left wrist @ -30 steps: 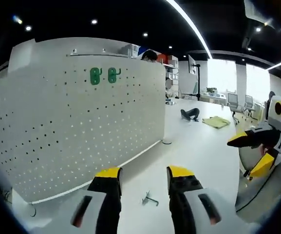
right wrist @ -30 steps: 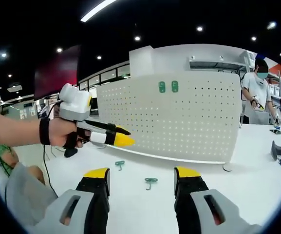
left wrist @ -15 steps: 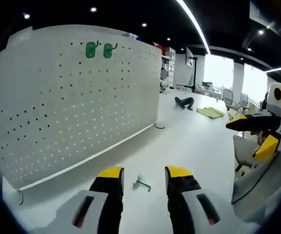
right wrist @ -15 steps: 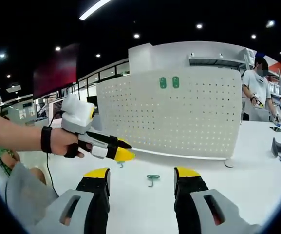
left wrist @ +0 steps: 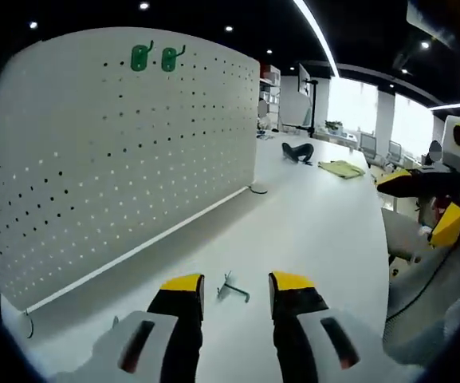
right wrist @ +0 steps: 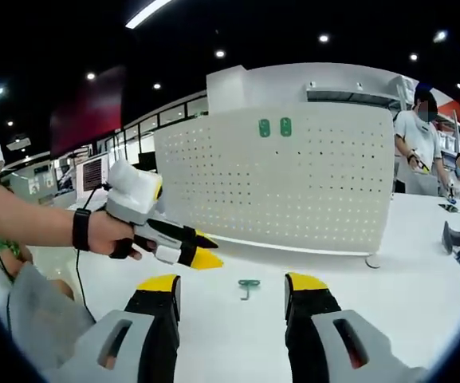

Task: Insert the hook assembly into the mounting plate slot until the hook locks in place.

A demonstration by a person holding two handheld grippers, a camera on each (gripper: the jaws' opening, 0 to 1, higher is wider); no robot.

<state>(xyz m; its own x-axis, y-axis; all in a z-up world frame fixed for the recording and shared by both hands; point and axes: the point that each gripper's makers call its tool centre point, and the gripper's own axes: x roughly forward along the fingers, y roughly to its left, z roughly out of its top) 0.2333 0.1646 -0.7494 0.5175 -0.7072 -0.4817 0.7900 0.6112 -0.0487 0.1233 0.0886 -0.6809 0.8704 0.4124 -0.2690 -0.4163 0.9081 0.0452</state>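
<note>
The white pegboard (left wrist: 110, 159) stands upright on the table, with two green hooks (left wrist: 152, 58) hung near its top edge. A small loose hook (left wrist: 231, 289) lies on the white table just ahead of my left gripper (left wrist: 231, 284), whose yellow-tipped jaws are open around nothing. My right gripper (right wrist: 233, 284) is open too, and a green hook (right wrist: 249, 285) lies on the table just beyond its jaws. The left gripper (right wrist: 207, 250), held by a hand, hovers low over the table in front of the pegboard (right wrist: 293, 183). The right gripper (left wrist: 413, 209) comes in from the right.
A black object (left wrist: 297, 152) and a yellow-green cloth (left wrist: 341, 167) lie farther down the long white table (left wrist: 317, 231). A person (right wrist: 421, 136) stands behind the pegboard's right end. Another dark object (right wrist: 455, 239) rests at the table's right side.
The left gripper has dropped lower and closer to the table, so the loose hook sits nearer its jaws. In the right gripper view it now covers the second loose hook seen earlier.
</note>
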